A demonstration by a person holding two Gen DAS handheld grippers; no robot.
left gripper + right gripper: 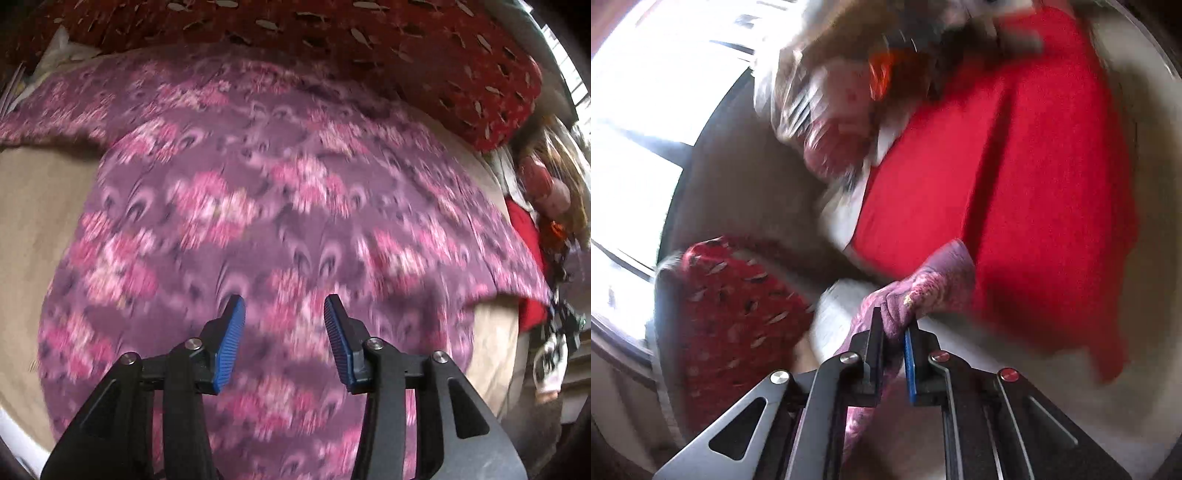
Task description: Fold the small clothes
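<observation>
A purple garment with pink flower print (pixel 280 206) lies spread over a beige bed surface (pixel 33 206) and fills the left wrist view. My left gripper (pixel 284 306) is open and empty, just above the garment's near part. My right gripper (pixel 895 325) is shut on a corner of the same purple garment (pixel 923 288), which bunches up between its jaws. In the left wrist view the right gripper (pixel 561 321) shows small at the garment's right edge. Both views are blurred by motion.
A dark red pillow with a leaf pattern (pixel 424 55) lies beyond the garment; it also shows in the right wrist view (pixel 731 314). A bright red cloth (pixel 1015 177) lies on the bed. A plastic-wrapped bundle (pixel 827 122) sits near a bright window (pixel 646 92).
</observation>
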